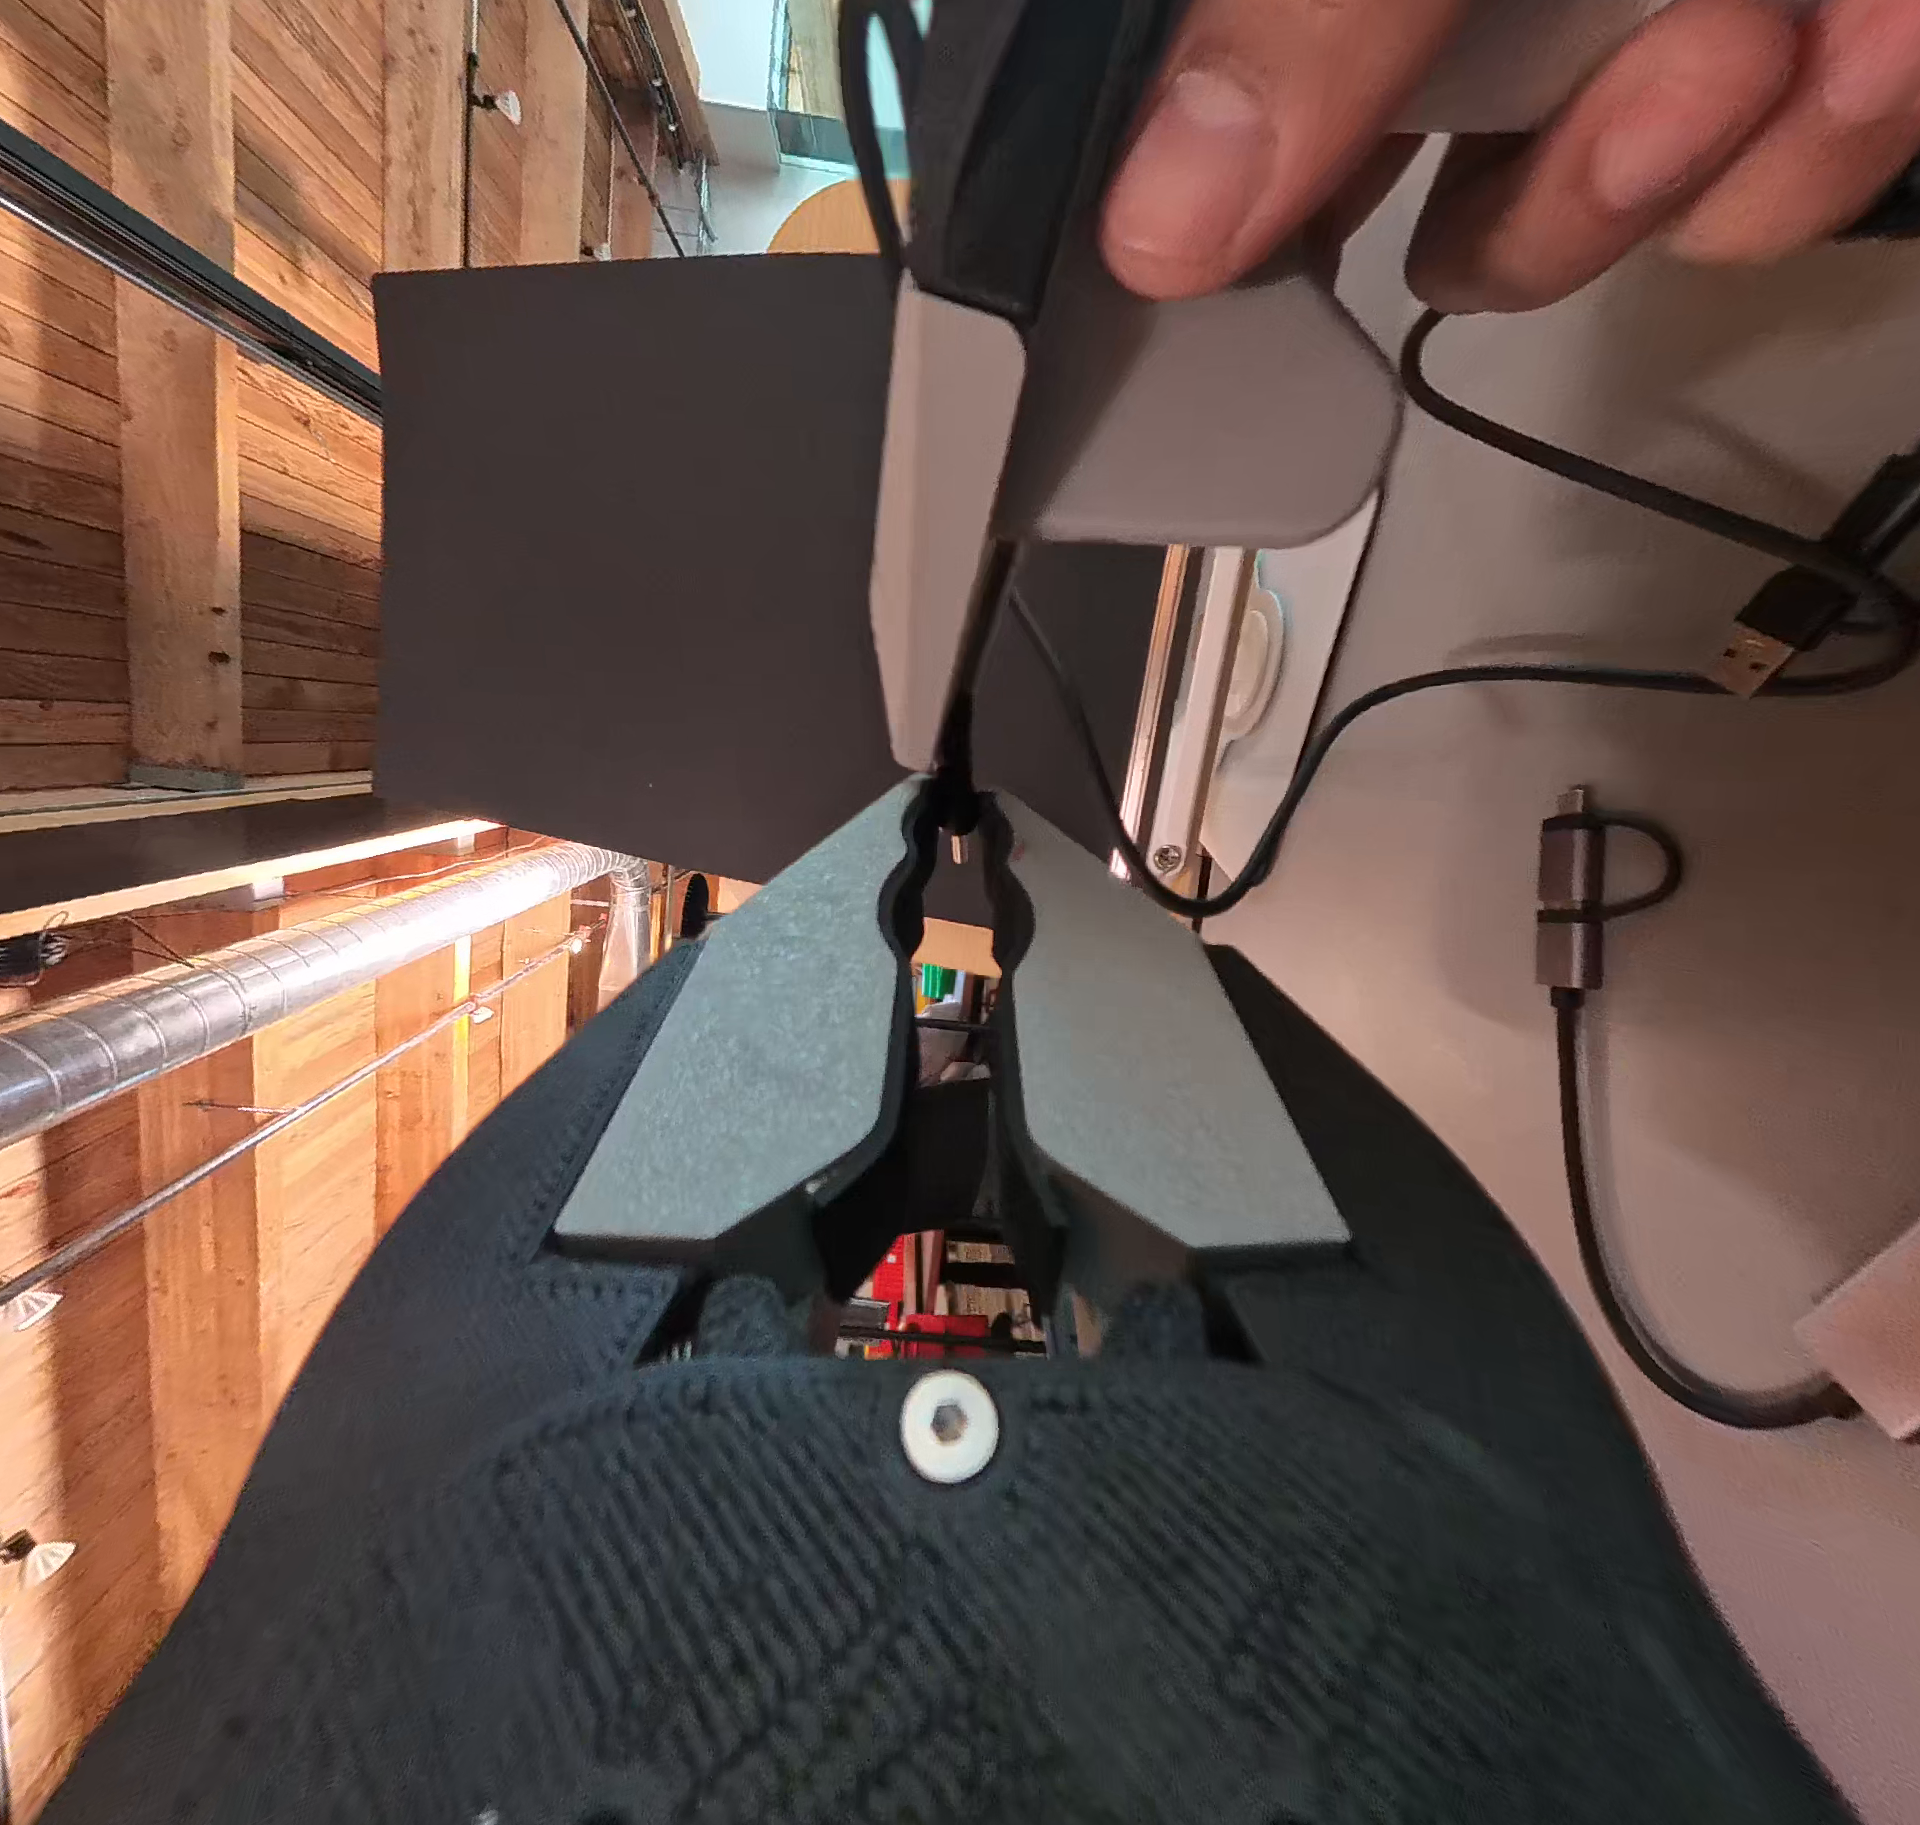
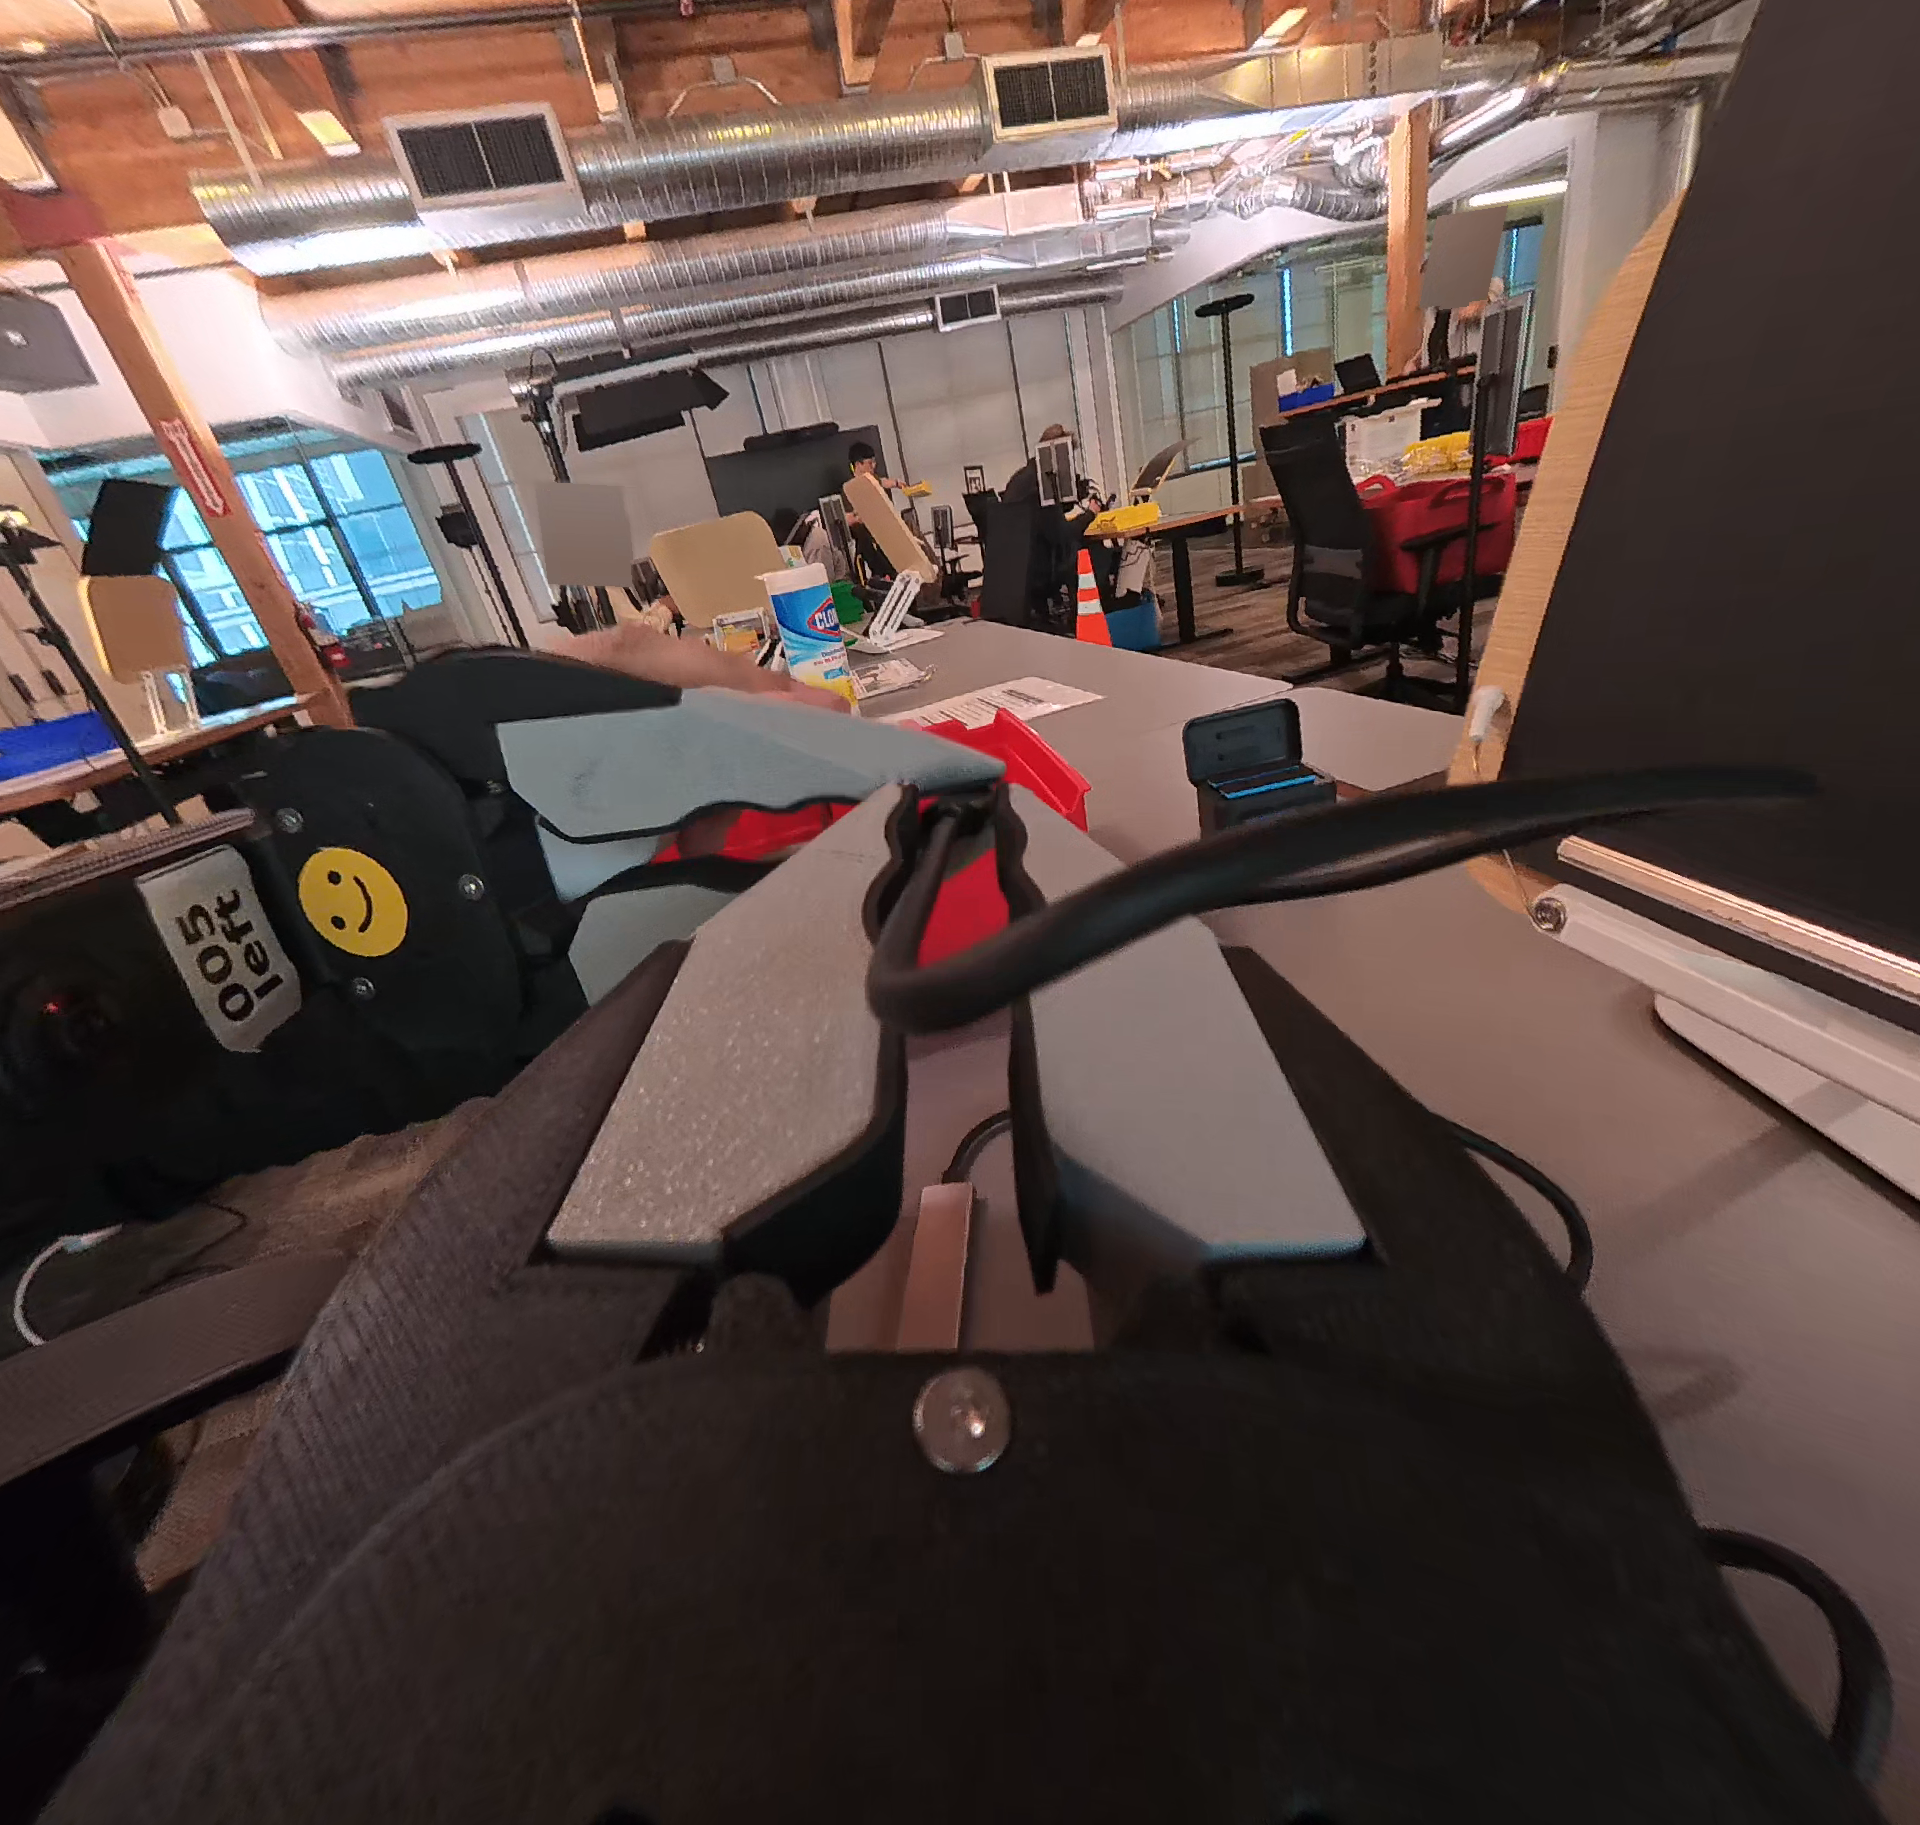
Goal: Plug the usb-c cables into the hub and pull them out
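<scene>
We've got both grippers, left [image 1: 954,819] & right [image 2: 951,811], clenched on one black USB-C cable [image 2: 1195,902] at frame centre, prob. to steady its plug [image 1: 956,845]; no hub that we can identify, spare adapter [image 1: 1571,902] lying right.

My left gripper [image 1: 961,819] and my right gripper [image 2: 951,819] meet tip to tip above the table [image 1: 1714,1100], each with its jaws pinched on a thin cable [image 2: 1299,840] near the plug. In the left wrist view my hand [image 1: 1455,82] grips the right tool. On the table lie 2 loose connectors: a USB plug [image 1: 1766,637] and, nearer me, an adapter [image 1: 1569,902]. Beside the table's edge stands a dark panel [image 1: 623,549]. In the right wrist view, a small open case [image 2: 1247,767] sits beyond the tips.
</scene>
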{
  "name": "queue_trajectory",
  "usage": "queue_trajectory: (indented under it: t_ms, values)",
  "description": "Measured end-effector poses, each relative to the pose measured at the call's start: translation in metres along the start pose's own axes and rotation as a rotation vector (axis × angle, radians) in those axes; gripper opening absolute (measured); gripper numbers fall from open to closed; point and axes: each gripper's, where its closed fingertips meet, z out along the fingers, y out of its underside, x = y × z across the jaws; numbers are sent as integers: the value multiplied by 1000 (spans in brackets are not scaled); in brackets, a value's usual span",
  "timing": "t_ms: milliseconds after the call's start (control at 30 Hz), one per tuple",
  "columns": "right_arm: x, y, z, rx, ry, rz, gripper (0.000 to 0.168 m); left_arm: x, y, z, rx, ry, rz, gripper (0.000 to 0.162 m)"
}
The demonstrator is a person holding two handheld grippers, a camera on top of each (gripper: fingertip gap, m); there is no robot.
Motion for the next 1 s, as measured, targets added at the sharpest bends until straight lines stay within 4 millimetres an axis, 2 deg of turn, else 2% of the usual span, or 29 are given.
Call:
queue_trajectory:
  t_ms: [700, 833, 933, 1000]
  values:
    - [3, 6, -1, -48, 14, -16, 9, 3, 0, 0, 4, 15, -41, 5]
    - [11, 14, 0, -81, 49, -2, 9, 13, 6, -1, 1, 158, -268, 6]
    - [24, 16, -4, -87, 82, 44, 9, 18, 16, -10, -10, 269, -392, 11]
    - [30, 15, -8, -80, 88, 79, 9, 49, 21, -25, -29, 504, -451, 14]
